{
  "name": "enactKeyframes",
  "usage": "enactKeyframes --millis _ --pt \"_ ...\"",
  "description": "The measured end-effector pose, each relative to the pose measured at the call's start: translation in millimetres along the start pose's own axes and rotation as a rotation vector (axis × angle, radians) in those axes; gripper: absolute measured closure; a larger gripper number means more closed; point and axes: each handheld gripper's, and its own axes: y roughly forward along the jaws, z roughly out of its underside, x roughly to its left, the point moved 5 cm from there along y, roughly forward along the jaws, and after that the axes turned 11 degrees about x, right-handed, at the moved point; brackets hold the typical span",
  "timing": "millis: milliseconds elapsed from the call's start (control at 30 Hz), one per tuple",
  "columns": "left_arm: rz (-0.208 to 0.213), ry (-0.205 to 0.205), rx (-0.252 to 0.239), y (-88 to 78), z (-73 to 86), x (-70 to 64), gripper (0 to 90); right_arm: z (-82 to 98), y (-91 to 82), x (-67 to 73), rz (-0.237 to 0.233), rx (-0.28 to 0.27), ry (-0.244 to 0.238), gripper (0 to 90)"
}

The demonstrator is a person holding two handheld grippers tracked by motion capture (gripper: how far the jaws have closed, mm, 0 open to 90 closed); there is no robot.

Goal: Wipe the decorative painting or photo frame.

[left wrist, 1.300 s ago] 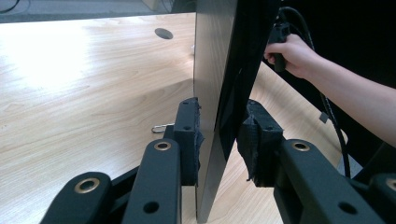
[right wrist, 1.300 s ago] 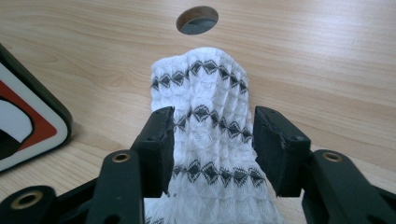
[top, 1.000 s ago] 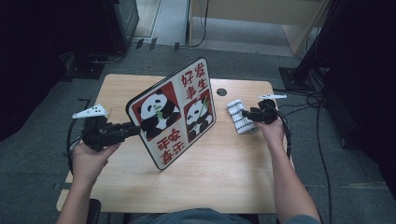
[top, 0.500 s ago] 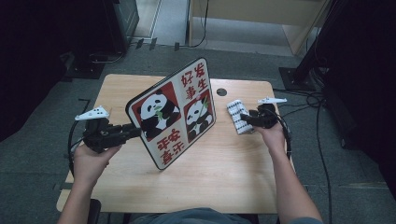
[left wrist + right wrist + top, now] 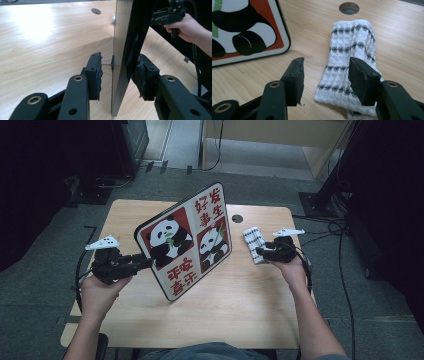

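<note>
A panda sign board (image 5: 190, 240) with red characters stands upright on its lower corner on the wooden table (image 5: 240, 315). My left gripper (image 5: 148, 262) straddles the board's left edge. In the left gripper view the board (image 5: 122, 30) runs between the jaws of that gripper (image 5: 120, 58). The jaws have just been opening, and a gap shows beside the left pad (image 5: 96, 75). A folded white towel with black diamonds (image 5: 252, 242) lies to the board's right. My right gripper (image 5: 260, 253) hovers open at it. The towel (image 5: 352, 42) lies under the right gripper (image 5: 327, 63).
A round cable hole (image 5: 237, 218) sits in the table behind the towel. Bare wood lies in front of the board toward the near edge. Dark furniture and cables surround the table on the grey floor. The board's corner (image 5: 242, 30) is close to the right gripper's left.
The left gripper's jaws have spread wider around the board's edge. The right hand has drawn slightly toward the near side, over the towel. The board has not moved.
</note>
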Motion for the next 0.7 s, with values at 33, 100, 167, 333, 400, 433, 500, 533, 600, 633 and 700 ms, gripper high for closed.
enactKeyframes --millis 33,100,167,333,400,433,500,533,600,633,700 --pt "0.000 -0.002 -0.002 0.3 0.1 0.5 60.3 0.3 -0.9 -0.2 -0.001 -0.002 0.002 47.7" --pt "-0.001 -0.004 -0.003 0.8 0.4 0.8 60.3 0.2 -2.7 -0.9 -0.006 -0.013 0.007 47.7" --pt "0.000 -0.003 -0.004 1.2 0.6 1.4 60.2 0.5 -4.4 -1.0 -0.012 -0.016 0.021 47.7" --pt "-0.009 -0.012 -0.017 1.5 1.3 5.1 59.9 1.8 -8.7 0.4 -0.014 -0.030 0.025 47.7" --pt "-0.028 -0.007 -0.001 2.7 2.4 6.2 60.0 2.7 -10.8 1.8 -0.016 -0.032 0.027 47.7" --pt "-0.039 -0.004 0.011 4.3 3.1 6.7 60.3 2.9 -11.6 2.0 -0.015 -0.036 0.024 47.5" --pt "-0.050 -0.004 0.026 7.3 4.2 6.9 60.5 3.8 -13.1 2.6 -0.016 -0.038 0.025 47.5" --pt "-0.051 -0.006 0.026 8.8 4.4 7.3 60.5 4.1 -13.8 2.7 -0.016 -0.038 0.027 47.5" --pt "-0.041 -0.012 0.025 10.6 4.6 9.0 60.0 5.1 -15.5 3.4 -0.017 -0.036 0.029 47.4" --pt "-0.035 -0.016 0.021 11.1 4.5 9.3 59.7 5.6 -16.2 4.1 -0.018 -0.034 0.031 47.3" --pt "-0.030 -0.020 0.019 12.0 4.3 10.5 59.4 6.6 -17.2 4.9 -0.020 -0.035 0.027 46.9"
